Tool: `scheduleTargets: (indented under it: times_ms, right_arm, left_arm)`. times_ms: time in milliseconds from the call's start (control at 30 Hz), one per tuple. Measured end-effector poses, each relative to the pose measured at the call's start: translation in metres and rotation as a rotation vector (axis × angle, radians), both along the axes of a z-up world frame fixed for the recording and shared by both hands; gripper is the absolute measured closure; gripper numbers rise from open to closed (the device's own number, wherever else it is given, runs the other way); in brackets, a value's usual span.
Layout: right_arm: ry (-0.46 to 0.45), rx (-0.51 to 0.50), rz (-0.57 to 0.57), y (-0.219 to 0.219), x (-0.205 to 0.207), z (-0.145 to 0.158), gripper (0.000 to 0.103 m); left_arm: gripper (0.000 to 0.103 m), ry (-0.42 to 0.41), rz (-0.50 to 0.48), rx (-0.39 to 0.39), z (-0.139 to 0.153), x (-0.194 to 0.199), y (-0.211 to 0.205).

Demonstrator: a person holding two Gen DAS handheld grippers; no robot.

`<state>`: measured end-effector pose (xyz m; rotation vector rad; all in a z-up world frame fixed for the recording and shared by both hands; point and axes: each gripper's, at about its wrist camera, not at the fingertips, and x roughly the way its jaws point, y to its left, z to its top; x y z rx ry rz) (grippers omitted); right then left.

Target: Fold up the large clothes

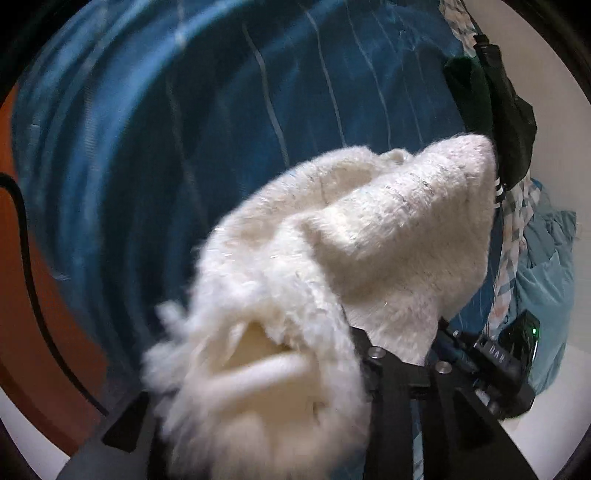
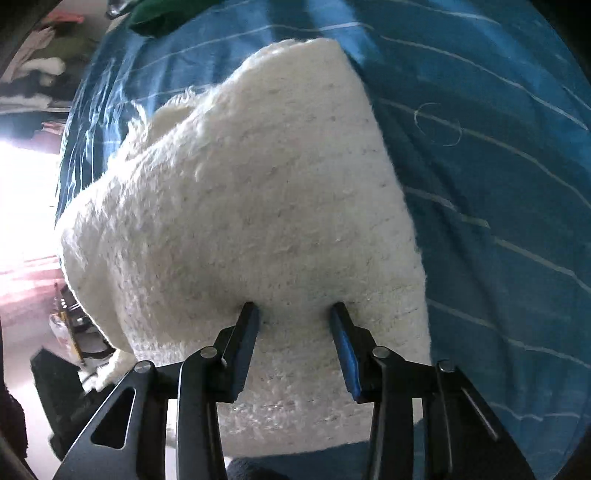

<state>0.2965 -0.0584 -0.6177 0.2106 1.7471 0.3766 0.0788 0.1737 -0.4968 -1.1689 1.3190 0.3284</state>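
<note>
Low in the frame, the right gripper (image 2: 293, 314) stands spread, tips dug into the fluffy white sweater (image 2: 258, 192); closing shallow could snag only fuzz.

A fluffy white knit garment (image 2: 251, 206) fills the middle of the right wrist view, bunched into a rounded heap on a blue bedsheet (image 2: 491, 177) crossed by thin pale stripes. The right gripper (image 2: 295, 314) points down into it, its two blue-padded fingers (image 2: 246, 347) standing apart with the tips pressed into the knit; whether they pinch a fold is hard to tell. A dark green cloth (image 2: 159, 18) lies at the sheet's far edge.
</note>
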Motion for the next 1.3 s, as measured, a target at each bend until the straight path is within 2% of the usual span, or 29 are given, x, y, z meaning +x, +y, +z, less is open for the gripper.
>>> scheduleTargets:
  times_ms: [67,100,133,167,200,300,400,533,600,633,667,733,800,900,967,1067,1133,1167,1267,1300]
  right_arm:
    - [0.025,0.027,-0.007,-0.008,0.003,0.01,0.059]
    - [0.026,0.04,-0.012,-0.013,0.004,0.015,0.058]
    - [0.022,0.054,-0.02,-0.018,0.005,0.019,0.058]
    - [0.016,0.063,-0.03,-0.024,0.006,0.025,0.055]
    - [0.008,0.066,-0.038,-0.031,0.007,0.03,0.054]
    - [-0.006,0.044,-0.057,-0.044,0.011,0.034,0.052]
    - [-0.004,0.027,-0.095,-0.057,0.014,0.031,0.051]
    - [0.02,-0.004,-0.144,-0.066,0.016,0.016,0.051]
    - [0.026,-0.01,-0.153,-0.07,0.016,0.009,0.051]
    - [0.03,-0.014,-0.158,-0.073,0.016,0.004,0.051]
    - [0.033,-0.013,-0.162,-0.073,0.016,0.001,0.051]
    - [0.034,-0.004,-0.169,-0.079,0.013,-0.001,0.051]
    - [0.03,0.001,-0.174,-0.086,0.01,-0.002,0.051]
    - [0.028,0.025,-0.192,-0.091,0.007,-0.001,0.051]
    - [0.029,0.043,-0.203,-0.1,0.006,0.0,0.051]
    - [0.037,0.102,-0.211,-0.11,0.004,0.003,0.051]
    - [0.032,0.133,-0.195,-0.109,0.005,0.005,0.051]
    - [0.026,0.146,-0.175,-0.108,0.006,0.007,0.05]
    - [0.005,0.186,-0.122,-0.101,0.011,0.009,0.037]
    - [0.002,0.203,-0.106,-0.099,0.013,0.008,0.036]
  left_arm:
    - [0.051,0.026,-0.02,0.055,0.019,-0.011,0.005]
    - [0.045,0.04,-0.047,0.113,0.031,-0.016,0.009]
    - [0.033,0.038,-0.086,0.179,0.044,-0.017,0.011]
    - [0.028,0.028,-0.124,0.253,0.057,-0.012,0.012]
    - [0.027,0.008,-0.18,0.356,0.074,-0.002,0.013]
    - [0.025,-0.062,-0.287,0.458,0.085,0.035,0.014]
    - [0.025,-0.136,-0.375,0.383,0.061,0.081,0.015]
    - [0.025,-0.18,-0.498,0.191,0.02,0.136,0.0]
    - [0.029,-0.217,-0.526,0.195,0.014,0.147,-0.01]
    - [0.062,-0.221,-0.55,0.209,0.014,0.153,-0.016]
    - [0.077,-0.213,-0.557,0.246,0.015,0.155,-0.017]
    - [0.082,-0.236,-0.533,0.266,0.026,0.16,-0.012]
    - [0.084,-0.277,-0.493,0.3,0.042,0.168,-0.003]
    - [0.084,-0.321,-0.451,0.3,0.057,0.178,0.013]
    - [0.084,-0.301,-0.463,0.301,0.043,0.185,0.013]
    - [0.083,-0.196,-0.509,0.302,-0.008,0.19,-0.002]
    - [0.081,-0.177,-0.491,0.288,-0.03,0.181,0.0]
    - [0.077,-0.183,-0.469,0.274,-0.032,0.18,0.002]
    - [0.076,-0.185,-0.38,0.202,-0.022,0.175,0.016]
    - [0.075,-0.184,-0.344,0.175,-0.013,0.17,0.021]
